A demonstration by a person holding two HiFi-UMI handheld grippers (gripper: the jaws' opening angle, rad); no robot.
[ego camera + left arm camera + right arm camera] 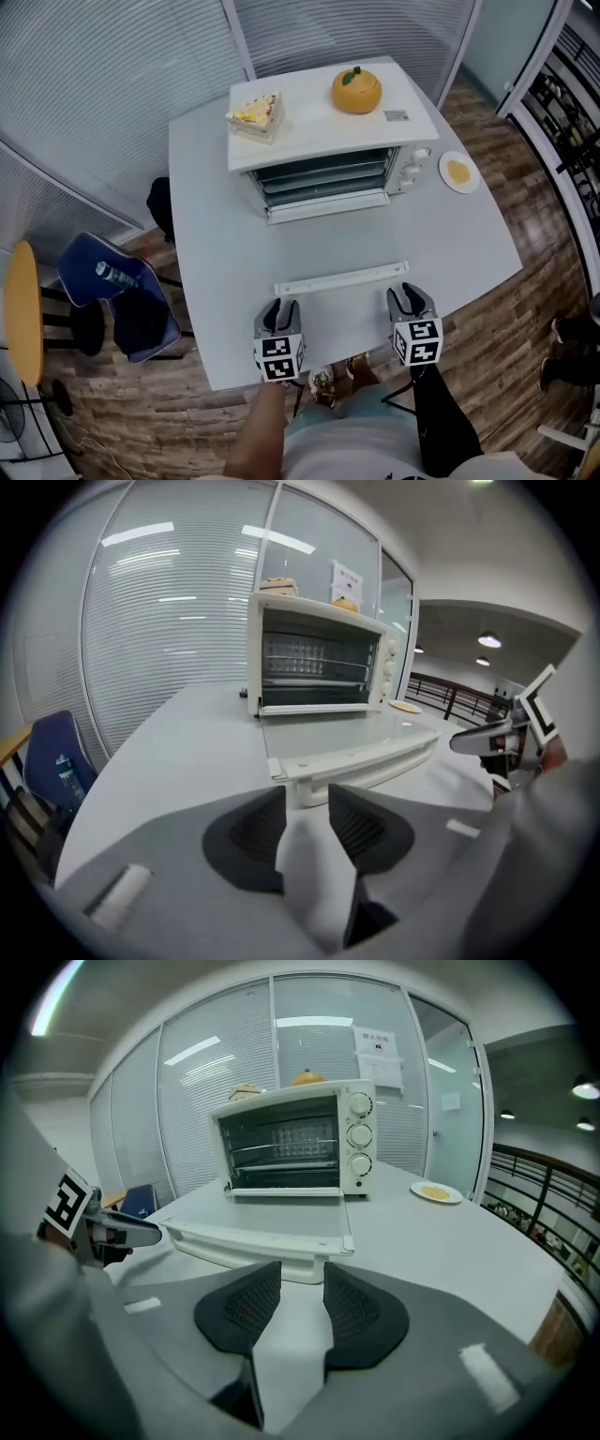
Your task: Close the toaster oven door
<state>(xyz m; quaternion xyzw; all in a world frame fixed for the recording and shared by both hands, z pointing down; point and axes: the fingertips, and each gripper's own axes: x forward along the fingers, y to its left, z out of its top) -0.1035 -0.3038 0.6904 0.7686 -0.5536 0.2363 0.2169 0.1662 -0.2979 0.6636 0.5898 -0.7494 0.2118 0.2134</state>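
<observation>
- Head view shows the white box-shaped toaster oven (333,141) at the 12 o'clock end of the pale grey table (216,272), with its glass-paned door (337,242) dropped flat toward 6 o'clock and ending in a long white bar handle (342,278).
- The left gripper (279,309) sits just beyond the handle's 7 o'clock end and the right gripper (410,298) at its 5 o'clock end, both near the bar but apart from it.
- Left gripper view has the two dark ribbed pads standing apart with only bare table between them, the handle just past their tips at 12 o'clock. Right gripper view shows the same: pads parted, nothing held.
- The step in hand looks like the approach to the handle, and the door is not yet raised.
- Next, the tips probably need to get under or against the bar, then swing it up and toward 12 o'clock until the door meets the oven front, both sides lifting evenly.
</observation>
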